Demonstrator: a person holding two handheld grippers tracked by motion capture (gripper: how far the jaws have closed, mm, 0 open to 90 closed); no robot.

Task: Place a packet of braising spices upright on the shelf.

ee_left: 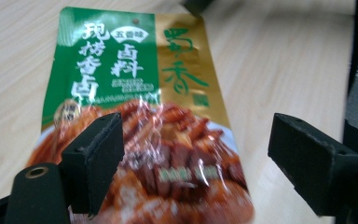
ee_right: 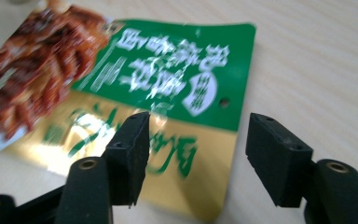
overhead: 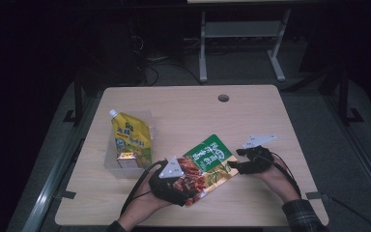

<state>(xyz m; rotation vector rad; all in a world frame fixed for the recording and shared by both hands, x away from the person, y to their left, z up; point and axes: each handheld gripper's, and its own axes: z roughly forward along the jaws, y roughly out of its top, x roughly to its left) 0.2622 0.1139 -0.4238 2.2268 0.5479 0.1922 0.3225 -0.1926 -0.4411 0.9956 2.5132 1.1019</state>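
Two grippers flank a green-and-gold snack packet [overhead: 204, 166] at lower centre; its long axis runs lower left to upper right; the left gripper [ee_left: 196, 154] and right gripper [ee_right: 198, 154] are seen spread apart, unclamped.

You've got the snack packet [overhead: 204, 166] lying on the table [overhead: 270, 121] at lower centre of the high view, your left gripper [overhead: 176, 186] at its lower-left end, your right gripper [overhead: 241, 166] just off its right edge. The spouted pouch [overhead: 130, 137] sits in a tray [overhead: 110, 166] left of the packet.
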